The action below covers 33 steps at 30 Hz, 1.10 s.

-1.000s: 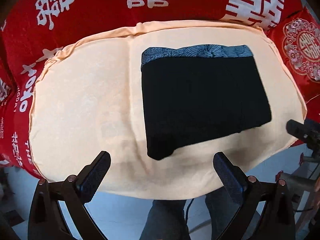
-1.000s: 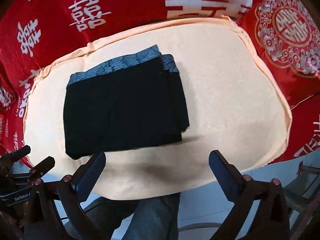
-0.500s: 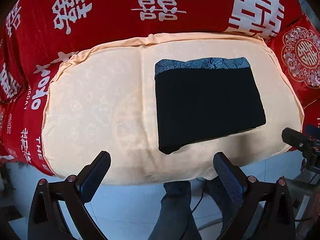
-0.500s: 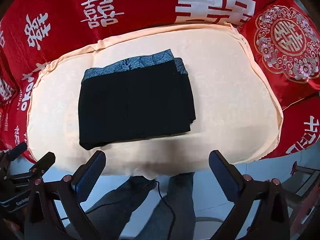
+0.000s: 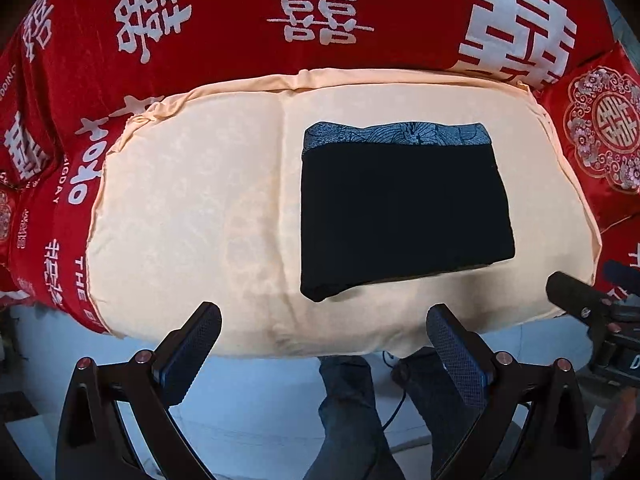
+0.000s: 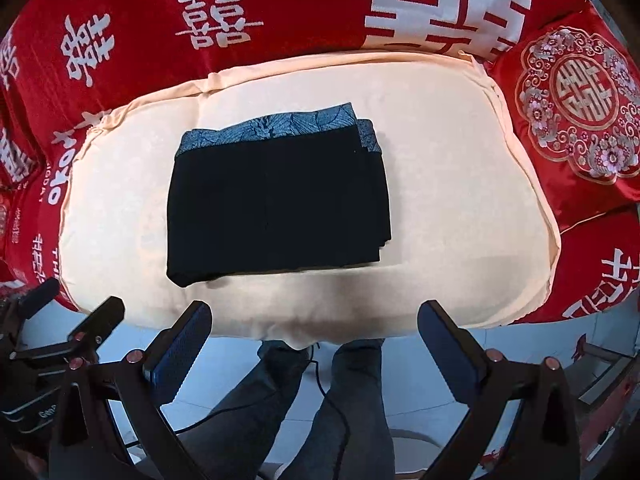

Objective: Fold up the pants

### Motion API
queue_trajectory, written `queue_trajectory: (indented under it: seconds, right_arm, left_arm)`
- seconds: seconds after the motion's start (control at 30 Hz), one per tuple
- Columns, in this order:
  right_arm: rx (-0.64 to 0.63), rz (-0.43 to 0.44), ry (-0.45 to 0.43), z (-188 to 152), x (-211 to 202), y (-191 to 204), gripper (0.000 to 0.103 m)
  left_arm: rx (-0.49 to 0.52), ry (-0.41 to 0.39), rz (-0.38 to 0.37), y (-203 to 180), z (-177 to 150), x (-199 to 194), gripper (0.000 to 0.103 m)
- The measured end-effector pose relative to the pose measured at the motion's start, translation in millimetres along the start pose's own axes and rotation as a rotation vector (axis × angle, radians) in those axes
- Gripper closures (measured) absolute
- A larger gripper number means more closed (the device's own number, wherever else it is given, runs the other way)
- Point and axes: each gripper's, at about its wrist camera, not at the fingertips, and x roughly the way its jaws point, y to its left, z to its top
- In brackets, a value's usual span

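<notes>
The black pants (image 5: 404, 212) lie folded into a flat rectangle on a peach cushion (image 5: 192, 208), with the grey patterned waistband at the far edge. They also show in the right wrist view (image 6: 276, 204), on the cushion (image 6: 460, 208). My left gripper (image 5: 324, 344) is open and empty, held off the cushion's near edge, apart from the pants. My right gripper (image 6: 316, 344) is open and empty, also back from the near edge. Each gripper shows at the side of the other's view.
A red cover with white characters (image 5: 320, 24) surrounds the cushion. A red embroidered pillow (image 6: 576, 104) sits at the right. The person's legs (image 6: 352, 408) and a cable stand on the pale floor below the grippers.
Both grippers have drawn back and up from the cushion, so the pants look smaller and farther. The pants have not moved. Both grippers stayed open.
</notes>
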Motion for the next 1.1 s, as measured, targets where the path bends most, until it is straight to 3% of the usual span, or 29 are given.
queue_trajectory:
  seconds: [1.1]
  right_arm:
    - [-0.023, 0.001, 0.005, 2.5, -2.1, 3.3, 0.0]
  left_arm:
    - [-0.006, -0.006, 0.042, -5.1, -3.8, -5.5, 0.0]
